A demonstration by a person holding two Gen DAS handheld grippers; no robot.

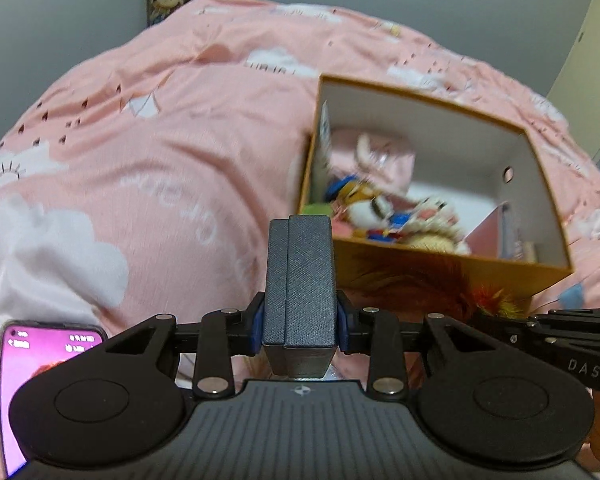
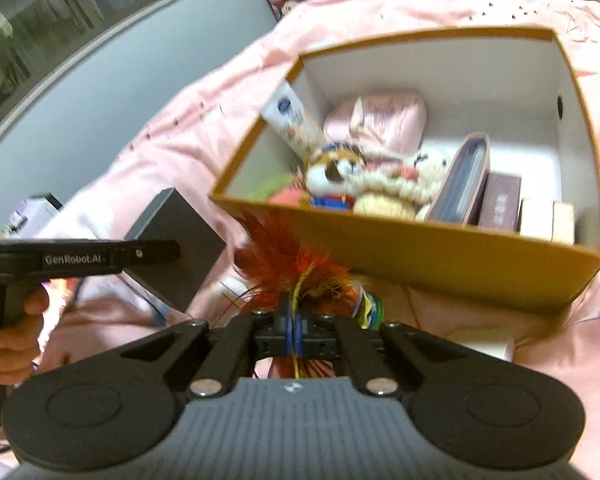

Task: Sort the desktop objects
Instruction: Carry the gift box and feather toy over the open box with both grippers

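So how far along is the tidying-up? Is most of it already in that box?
Much looks done: the orange box on the pink bedspread already holds a plush tiger, a tube, a pink pouch and small boxes. In hand: the left gripper clamps a grey case, the right gripper a red feather toy. Both remain outside the box.

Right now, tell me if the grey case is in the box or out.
Out. The grey case is clamped in the left tongs, short of the box rim.
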